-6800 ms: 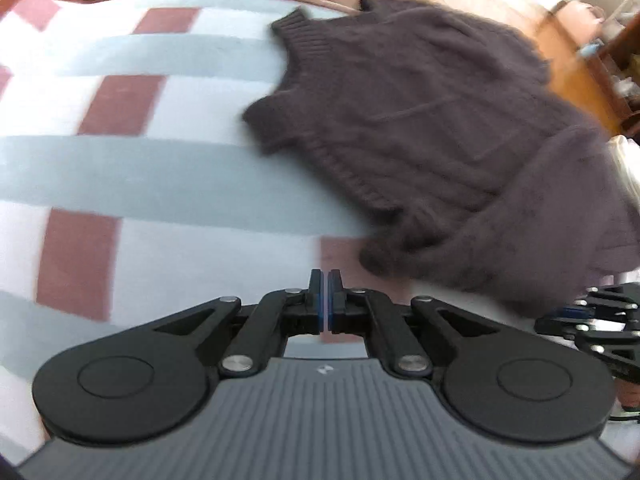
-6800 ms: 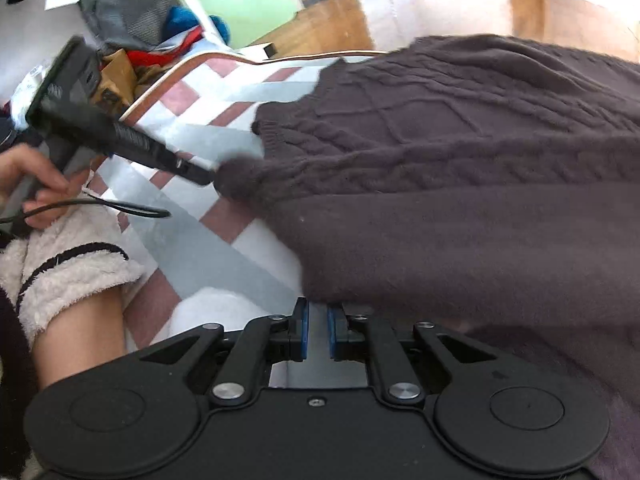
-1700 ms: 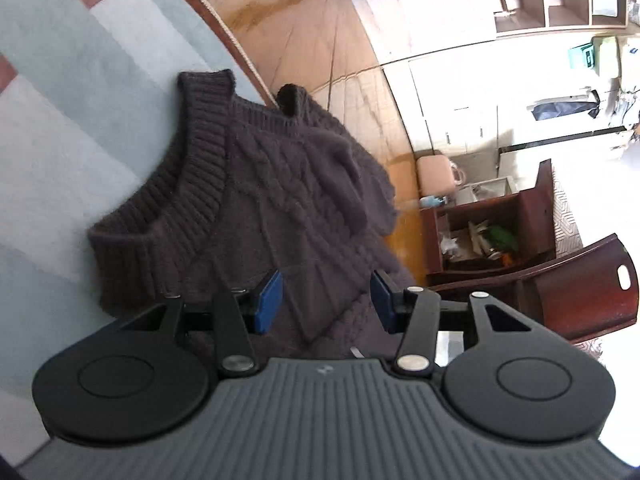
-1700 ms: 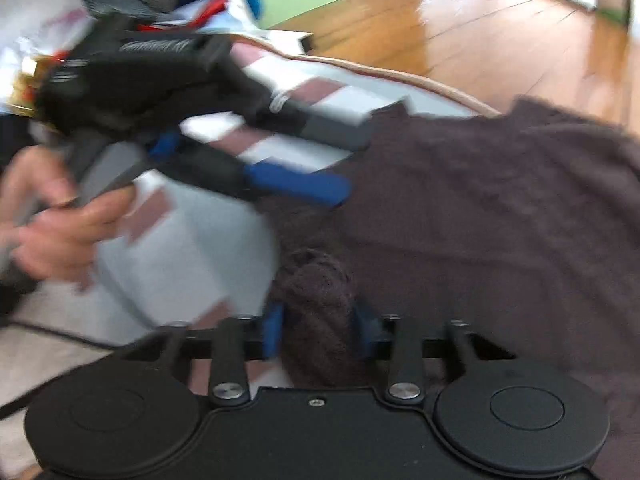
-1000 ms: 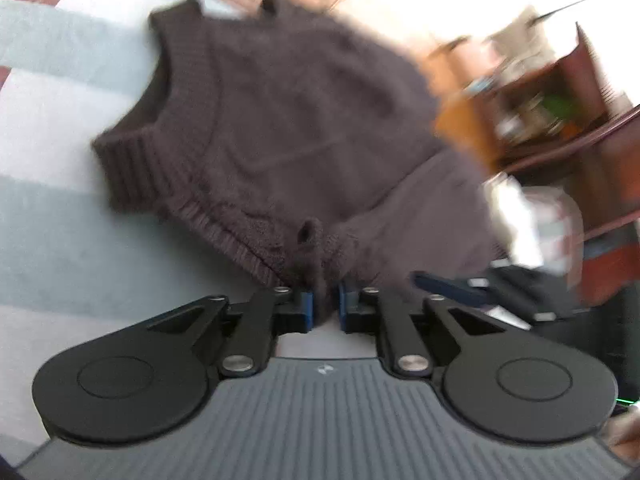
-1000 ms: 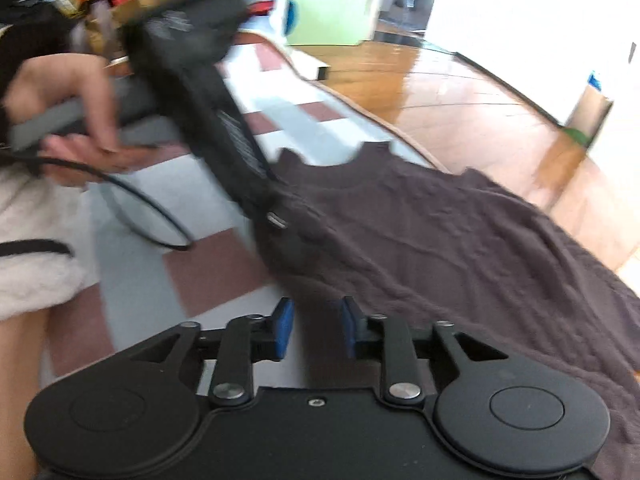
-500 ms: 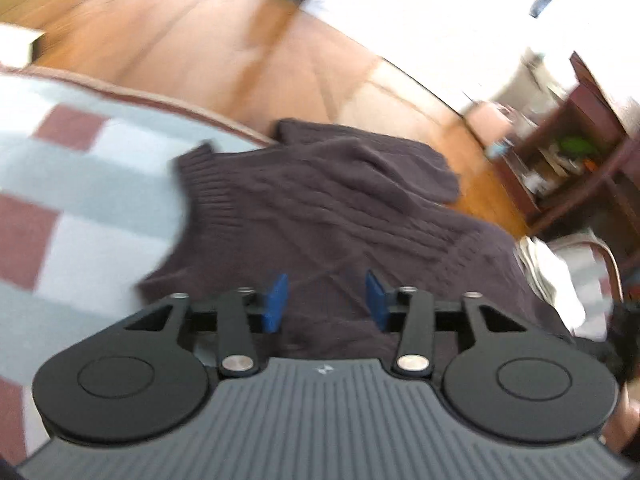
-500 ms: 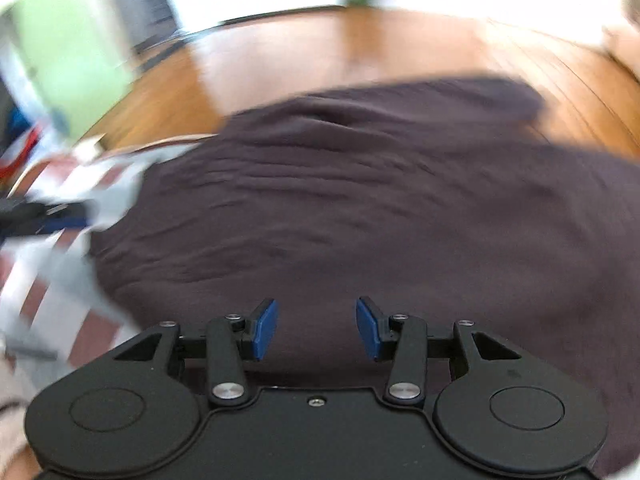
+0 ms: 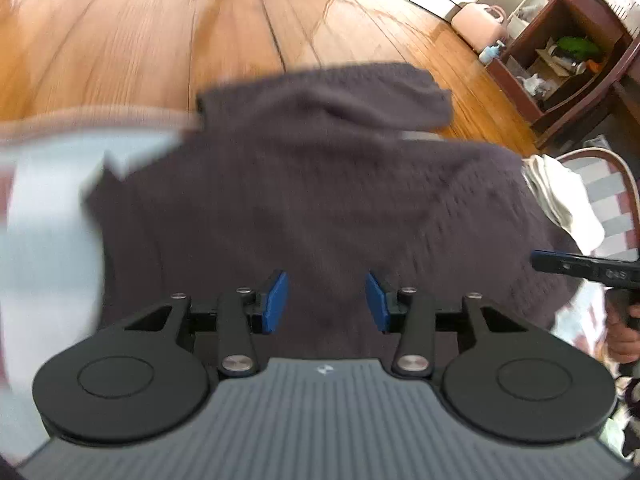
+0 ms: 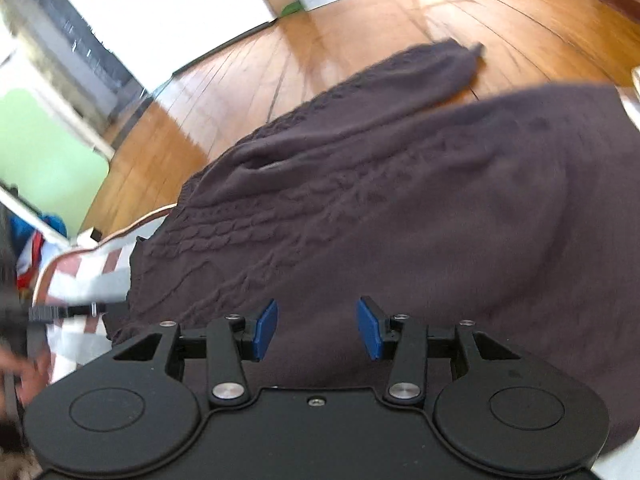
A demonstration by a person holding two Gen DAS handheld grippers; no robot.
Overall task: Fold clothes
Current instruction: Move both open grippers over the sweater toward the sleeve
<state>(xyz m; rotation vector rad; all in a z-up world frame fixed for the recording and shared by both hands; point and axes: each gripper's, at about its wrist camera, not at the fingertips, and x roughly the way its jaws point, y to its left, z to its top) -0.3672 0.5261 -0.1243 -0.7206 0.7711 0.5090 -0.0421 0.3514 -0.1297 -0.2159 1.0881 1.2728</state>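
A dark brown cable-knit sweater (image 9: pixel 320 184) lies spread on a bed covered by a pale checked blanket (image 9: pixel 44 224). One sleeve (image 9: pixel 360 96) hangs past the bed's far edge over the floor. My left gripper (image 9: pixel 326 300) hovers over the sweater's body, jaws open, nothing between the blue pads. My right gripper (image 10: pixel 317 330) is also open above the sweater (image 10: pixel 400 208), clear of the fabric. The sleeve (image 10: pixel 420 76) stretches away from it. Each gripper shows at the edge of the other's view, in a hand: the right gripper (image 9: pixel 584 270), and the left gripper (image 10: pixel 60 312), blurred.
A wooden floor (image 9: pixel 140 40) lies beyond the bed. At far right stand a dark wood shelf unit (image 9: pixel 560 64) and a pink bag (image 9: pixel 478 28). A folded white cloth (image 9: pixel 560 196) lies beside the sweater. Colourful items (image 10: pixel 28 248) are piled at the bed's left end.
The left gripper let go of the sweater's edge, opened and moved up over the sweater's body. The right gripper's jaws widened as it swung across the sweater and rolled.
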